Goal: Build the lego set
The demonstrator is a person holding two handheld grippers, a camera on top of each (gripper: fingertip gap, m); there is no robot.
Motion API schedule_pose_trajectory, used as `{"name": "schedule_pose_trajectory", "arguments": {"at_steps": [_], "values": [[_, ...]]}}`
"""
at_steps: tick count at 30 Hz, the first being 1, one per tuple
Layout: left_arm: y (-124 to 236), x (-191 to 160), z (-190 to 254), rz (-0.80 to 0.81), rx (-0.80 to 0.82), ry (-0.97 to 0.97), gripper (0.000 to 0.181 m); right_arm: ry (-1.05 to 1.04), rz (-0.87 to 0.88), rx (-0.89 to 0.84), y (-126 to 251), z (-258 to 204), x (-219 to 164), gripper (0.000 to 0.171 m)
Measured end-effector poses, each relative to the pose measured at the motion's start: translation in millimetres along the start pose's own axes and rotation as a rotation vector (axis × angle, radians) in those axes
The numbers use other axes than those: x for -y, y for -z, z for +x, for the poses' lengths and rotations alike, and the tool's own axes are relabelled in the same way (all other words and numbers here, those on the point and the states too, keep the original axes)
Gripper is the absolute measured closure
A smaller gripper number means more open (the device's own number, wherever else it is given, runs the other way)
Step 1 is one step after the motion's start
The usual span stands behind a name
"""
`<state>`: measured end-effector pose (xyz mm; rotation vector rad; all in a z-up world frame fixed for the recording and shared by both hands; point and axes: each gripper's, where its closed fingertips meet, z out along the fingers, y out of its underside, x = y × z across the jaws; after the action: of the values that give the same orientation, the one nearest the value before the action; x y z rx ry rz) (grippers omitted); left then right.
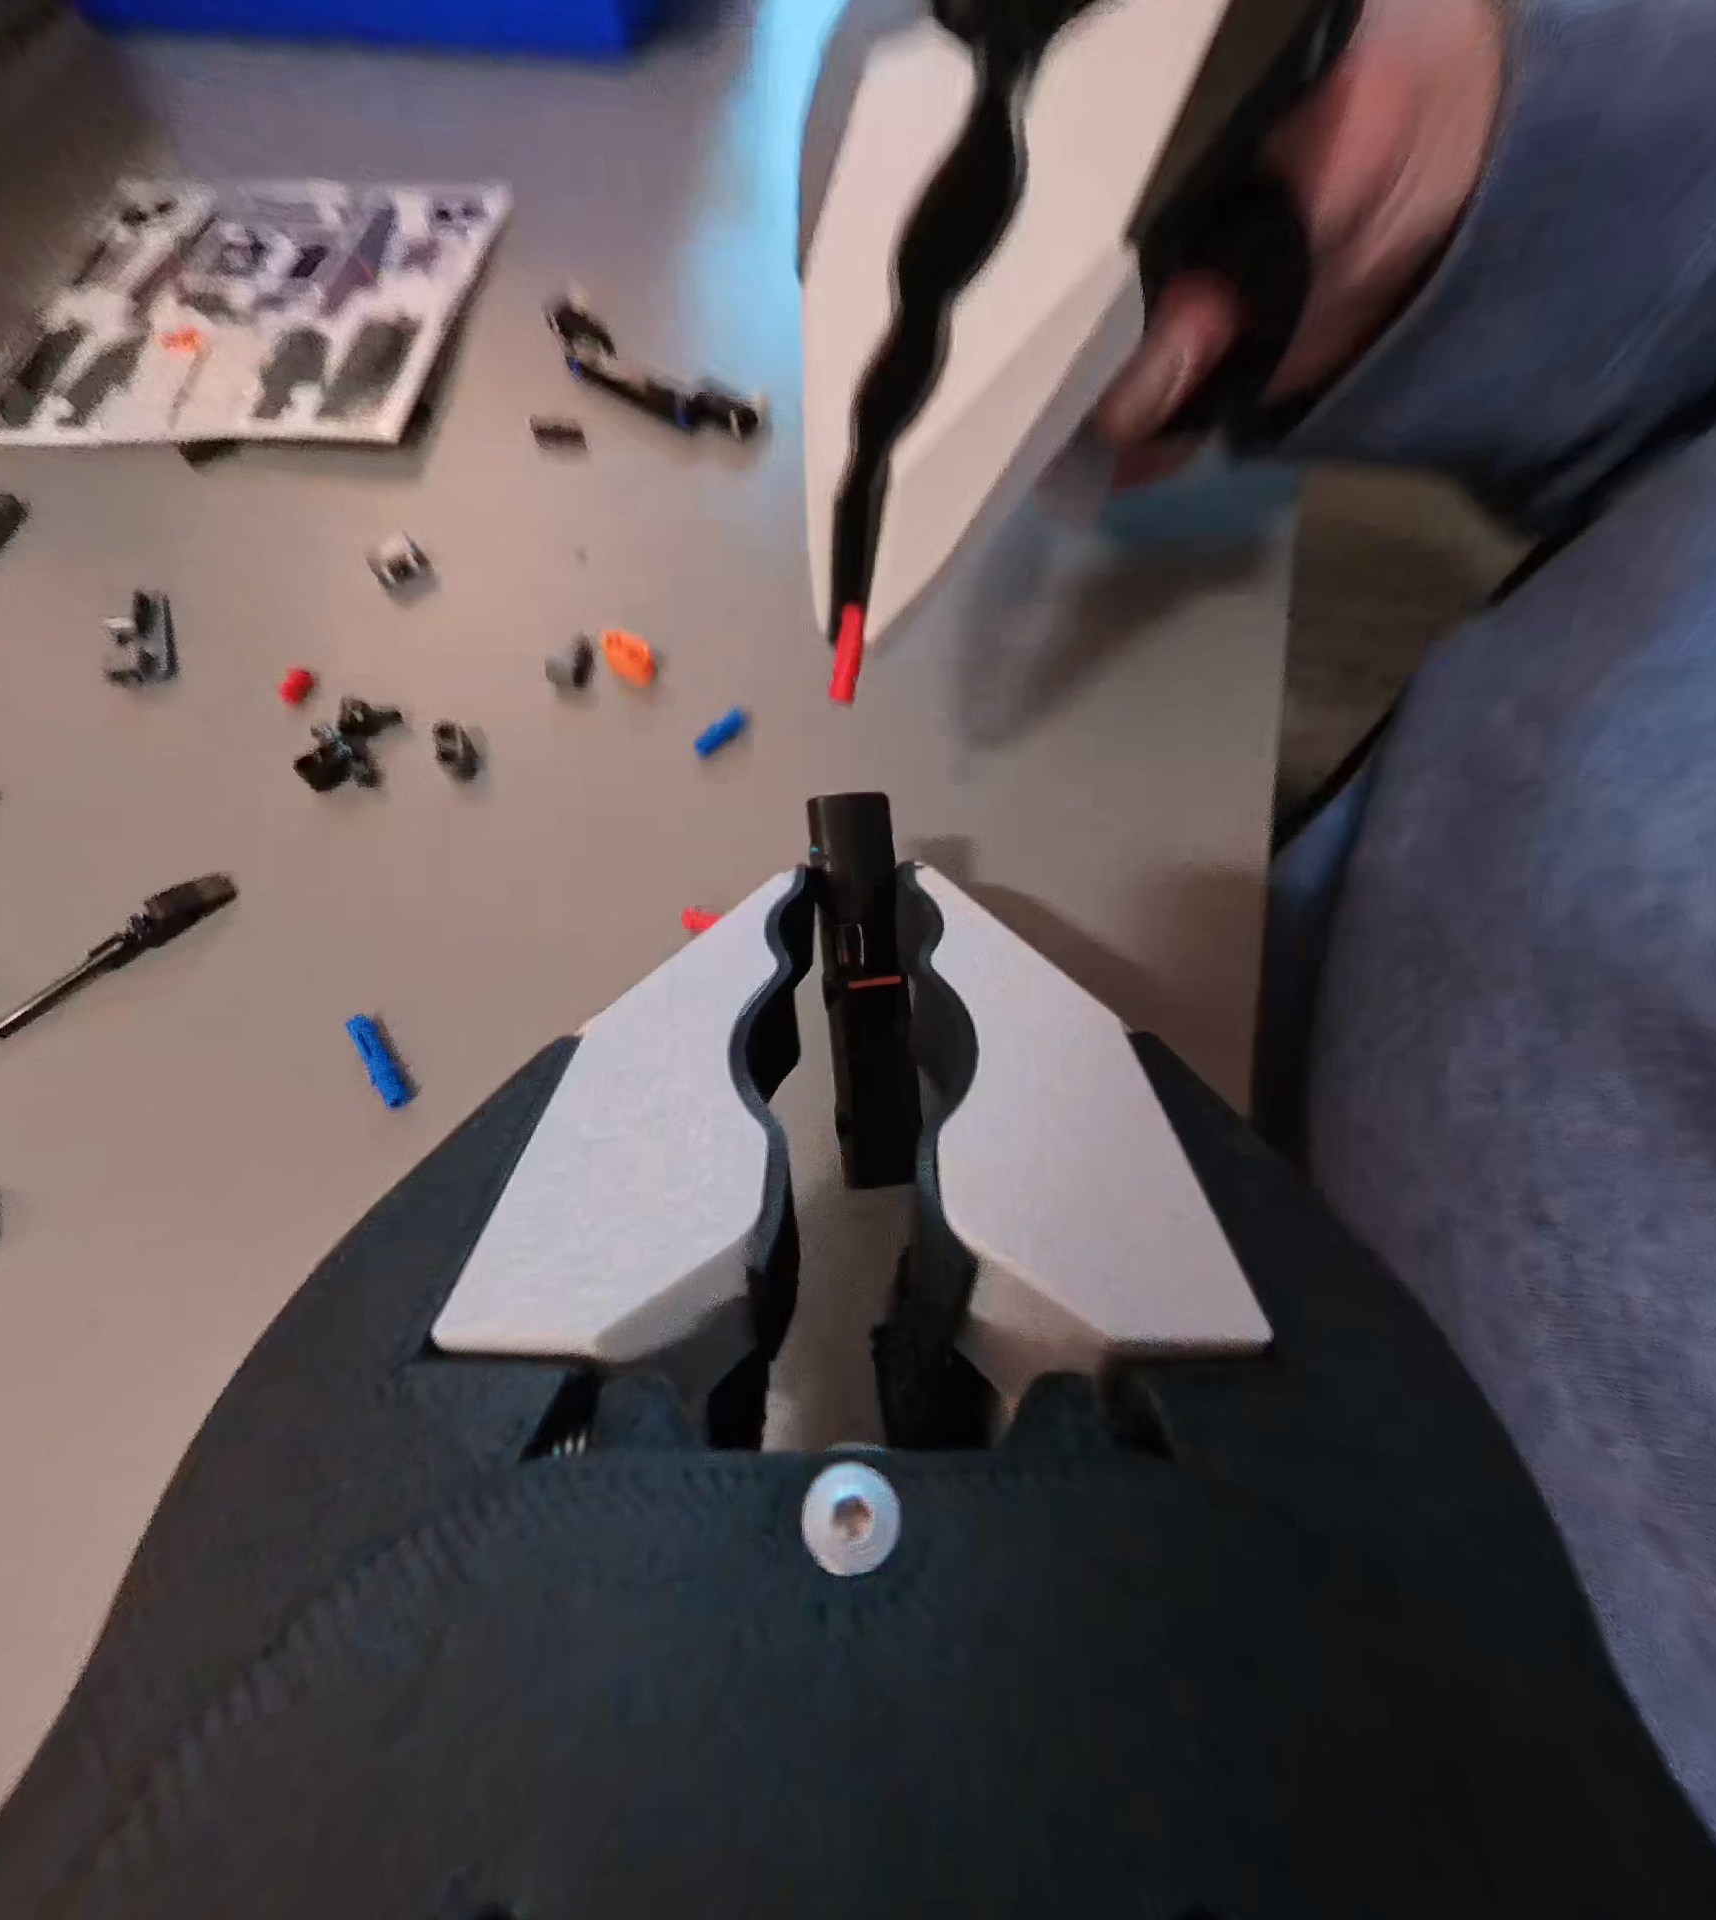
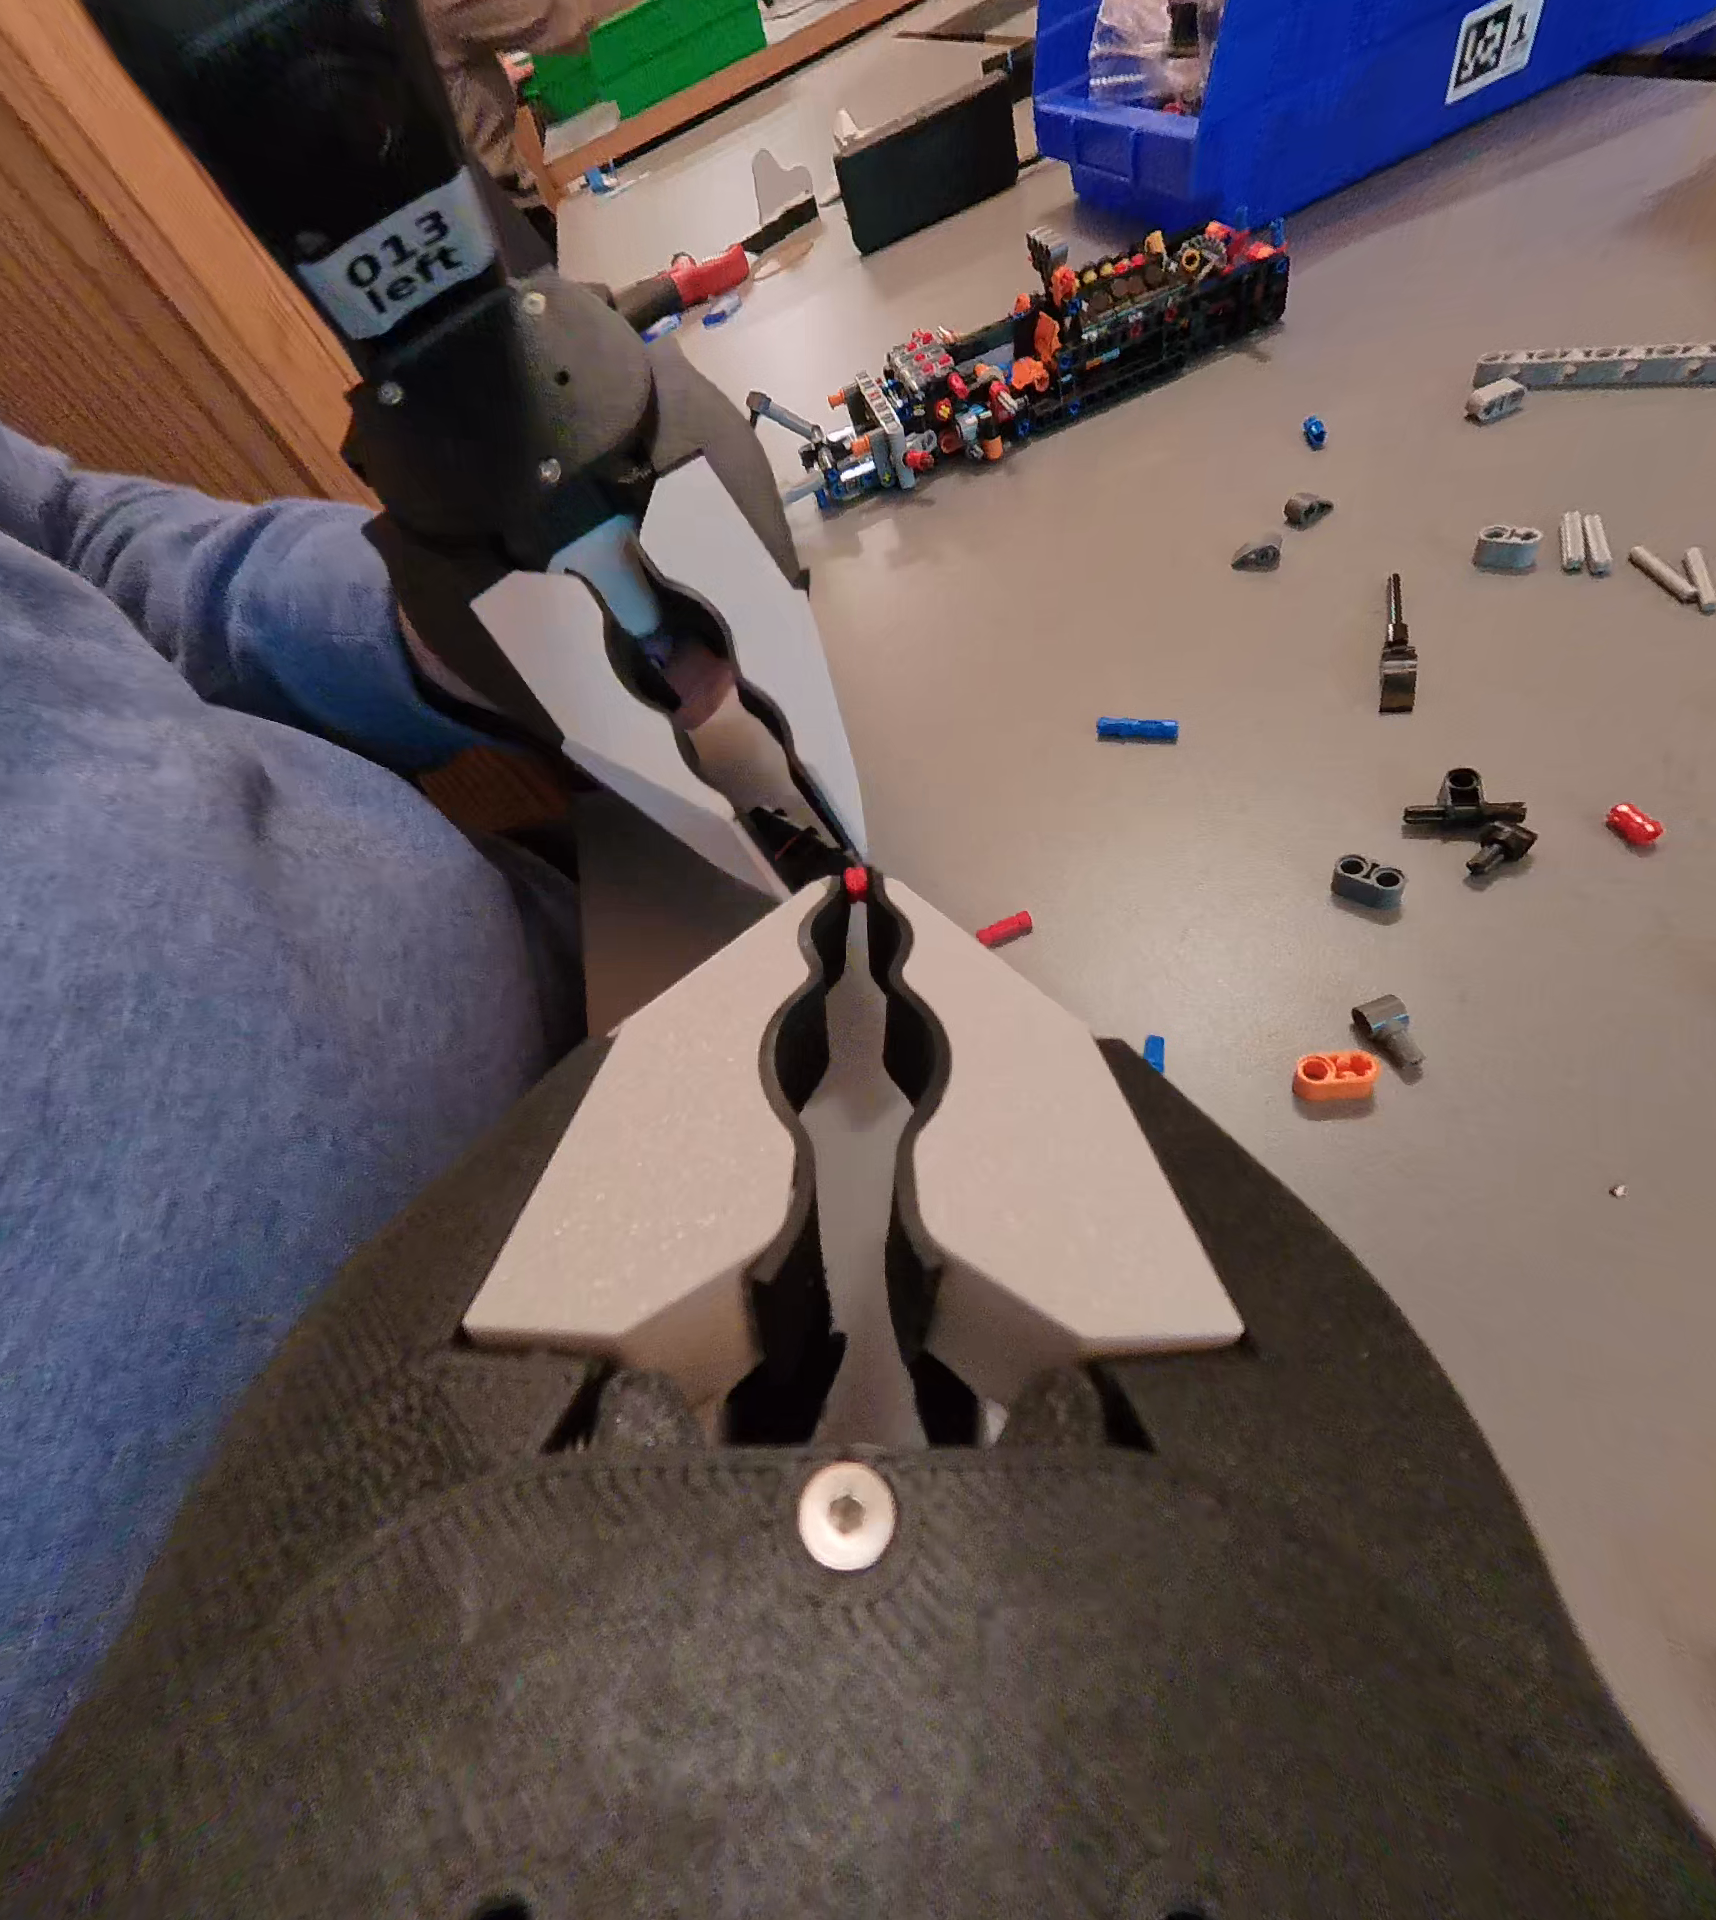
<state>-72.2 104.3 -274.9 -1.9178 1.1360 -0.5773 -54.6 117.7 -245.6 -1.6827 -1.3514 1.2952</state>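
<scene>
My left gripper [image 1: 854, 883] is shut on a black lego piece [image 1: 859, 997] that stands upright between its fingers, its top sticking out past the tips. My right gripper [image 2: 856, 896] is shut on a small red pin [image 2: 855, 883]. In the left wrist view the right gripper [image 1: 846, 613] comes down from above with the red pin [image 1: 845, 652] pointing at the top of the black piece, a short gap between them. In the right wrist view the left gripper [image 2: 849, 847] reaches in from the upper left, its tips just beyond the red pin.
Loose pieces lie scattered on the grey table [image 1: 521, 582]: blue pins [image 1: 380, 1060], an orange link [image 2: 1334, 1073], black connectors [image 2: 1472, 816]. An instruction sheet [image 1: 241, 312] lies far left. A part-built model [image 2: 1051, 364] and a blue bin [image 2: 1353, 94] stand behind. A blue-sleeved arm [image 2: 158, 935] fills one side.
</scene>
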Motion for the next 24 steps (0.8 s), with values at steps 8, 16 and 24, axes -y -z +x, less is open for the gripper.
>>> {"name": "schedule_pose_trajectory", "arguments": {"at_steps": [8, 16, 24], "values": [[20, 54, 9, 0.4, -0.266, 0.261, 0.168, 0.084, 0.035, 0.015, 19, -9, 28, 0.17], [20, 62, 8, 0.462, -0.422, 0.274, 0.168, 0.172, 0.013, 0.068, 24, -13, 44, 0.17], [26, 68, 2, 0.537, -0.509, 0.331, 0.168, 0.209, -0.051, 0.104, 23, -14, 45, 0.17]]}}
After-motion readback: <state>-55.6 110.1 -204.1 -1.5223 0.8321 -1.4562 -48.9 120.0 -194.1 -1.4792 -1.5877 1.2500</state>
